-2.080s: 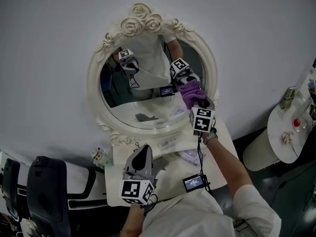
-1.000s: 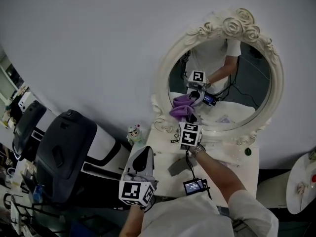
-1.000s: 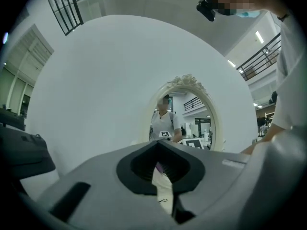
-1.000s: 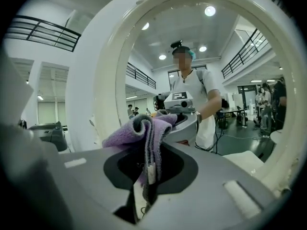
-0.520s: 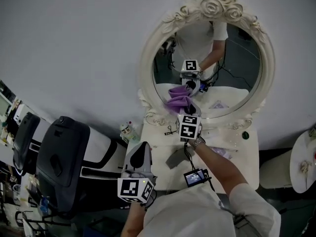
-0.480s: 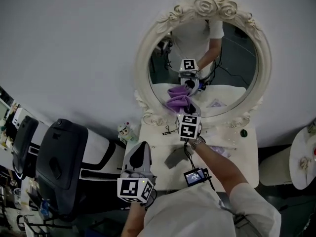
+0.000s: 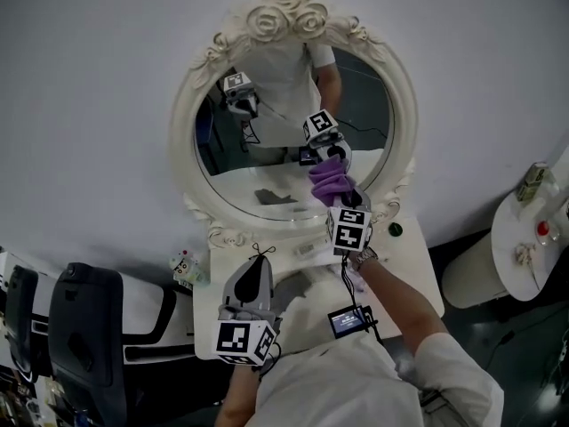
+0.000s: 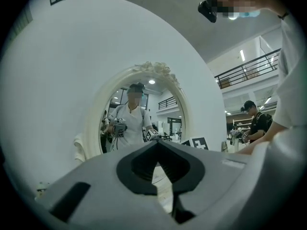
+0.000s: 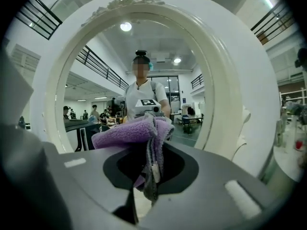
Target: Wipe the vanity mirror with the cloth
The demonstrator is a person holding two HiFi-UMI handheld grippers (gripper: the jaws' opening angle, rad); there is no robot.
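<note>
Pressing purple cloth against vanity mirror glass, lower right, right gripper jaws clamped on it. Left gripper closed, empty, apart from mirror. Risk: cloth slips from narrow pinch, bare tips scrape glass

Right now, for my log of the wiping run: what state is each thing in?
mirror: upright against the wall.
cloth: bunched, pressed to the lower right of the glass.
right gripper: shut on the cloth.
left gripper: shut, empty, held back from the mirror.
</note>
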